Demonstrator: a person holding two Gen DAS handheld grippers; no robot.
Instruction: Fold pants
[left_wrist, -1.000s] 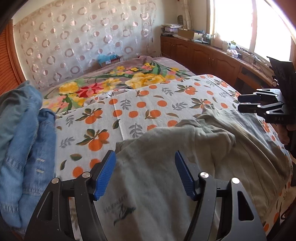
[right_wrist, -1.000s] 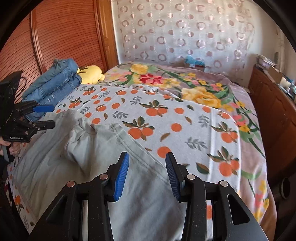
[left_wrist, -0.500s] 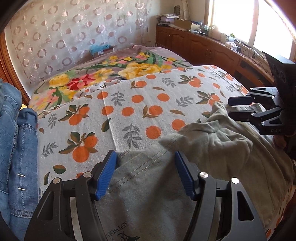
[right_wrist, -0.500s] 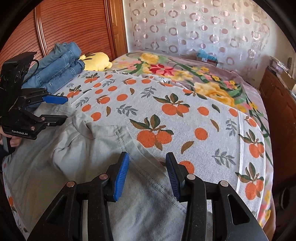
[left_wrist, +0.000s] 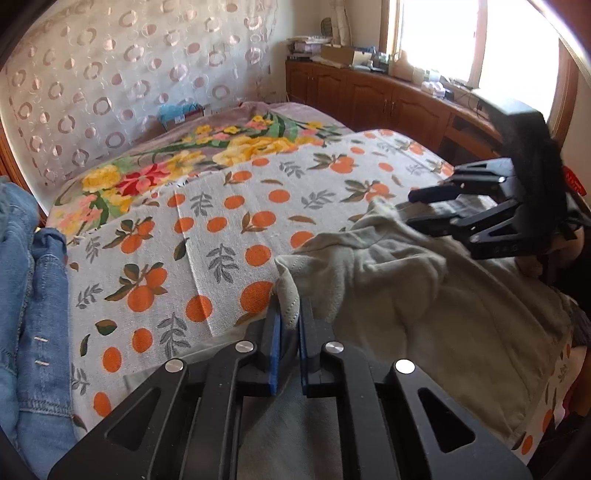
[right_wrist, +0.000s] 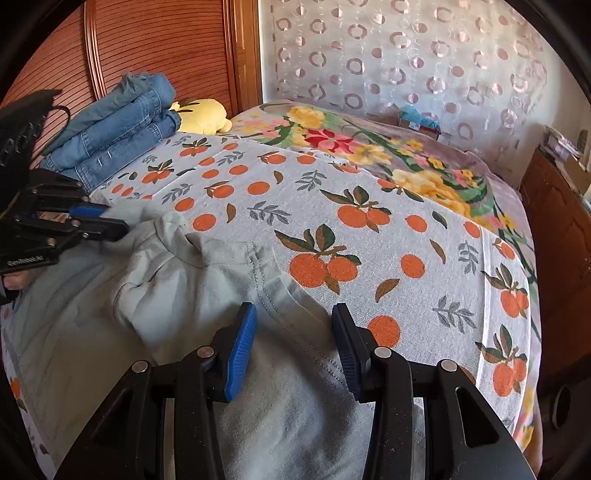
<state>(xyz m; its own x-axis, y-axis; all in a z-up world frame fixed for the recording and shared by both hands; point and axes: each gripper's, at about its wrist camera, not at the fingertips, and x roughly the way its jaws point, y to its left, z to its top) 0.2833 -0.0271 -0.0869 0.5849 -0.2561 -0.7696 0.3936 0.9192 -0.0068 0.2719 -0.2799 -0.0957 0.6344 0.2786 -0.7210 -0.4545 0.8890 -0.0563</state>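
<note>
One pair of grey pants (left_wrist: 399, 295): left tool (left_wrist: 290, 325) pinches its edge, right tool (right_wrist: 293, 332) gapes above it.

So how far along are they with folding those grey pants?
Barely started. A stack of folded jeans already sits by the headboard. The grey pants still lie rumpled on the orange-print sheet. In hand: the left gripper has pinched a hem edge; the right gripper is open over the fabric. All the folding is left.

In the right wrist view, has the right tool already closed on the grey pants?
No. The right tool is open, its blue pads spread wide apart over the hem of the grey pants with no fabric pinched between them.
</note>
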